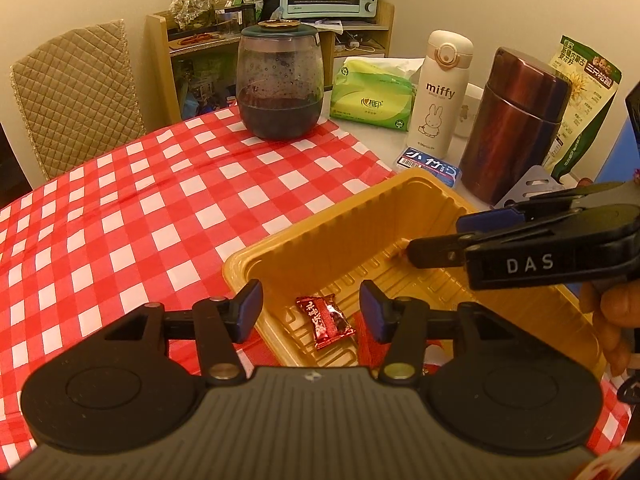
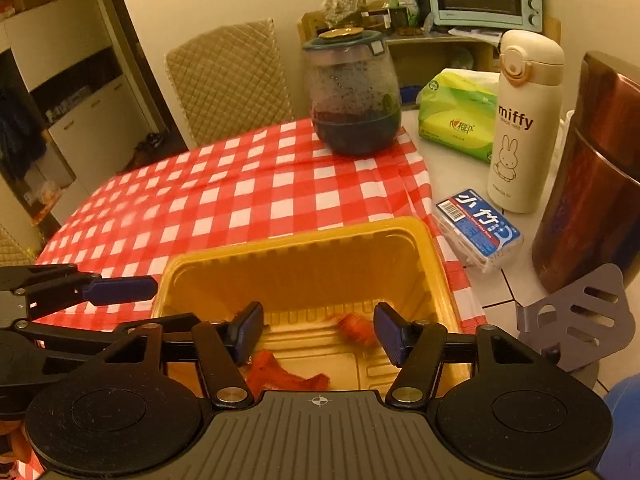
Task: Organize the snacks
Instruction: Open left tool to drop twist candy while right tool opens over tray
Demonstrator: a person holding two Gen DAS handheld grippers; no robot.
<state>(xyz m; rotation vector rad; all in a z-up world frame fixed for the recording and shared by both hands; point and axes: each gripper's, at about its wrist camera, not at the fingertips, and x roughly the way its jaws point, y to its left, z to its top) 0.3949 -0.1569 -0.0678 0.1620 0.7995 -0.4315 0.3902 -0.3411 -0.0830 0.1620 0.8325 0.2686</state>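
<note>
A yellow plastic tray (image 1: pixel 400 196) sits on the red checked tablecloth (image 1: pixel 160 200). A dark red wrapped snack (image 1: pixel 325 321) lies on the tray floor, between the fingers of my open left gripper (image 1: pixel 311 312), which hovers over the tray's near end. My right gripper (image 2: pixel 319 332) is open over the tray (image 2: pixel 288 252). Two orange-red snack pieces lie below it, one (image 2: pixel 356 330) between the fingers and one (image 2: pixel 276 372) nearer the left finger. The right gripper also shows side-on in the left wrist view (image 1: pixel 436 240), over the tray.
A glass jar with dark contents (image 1: pixel 279 82) stands at the cloth's far edge. A green tissue pack (image 1: pixel 374 94), a white miffy flask (image 1: pixel 440 88), a brown steel canister (image 1: pixel 516 124), a blue floss box (image 2: pixel 480 228) and a grey metal stand (image 2: pixel 580 320) crowd the right side. A padded chair (image 1: pixel 76 92) stands behind the table.
</note>
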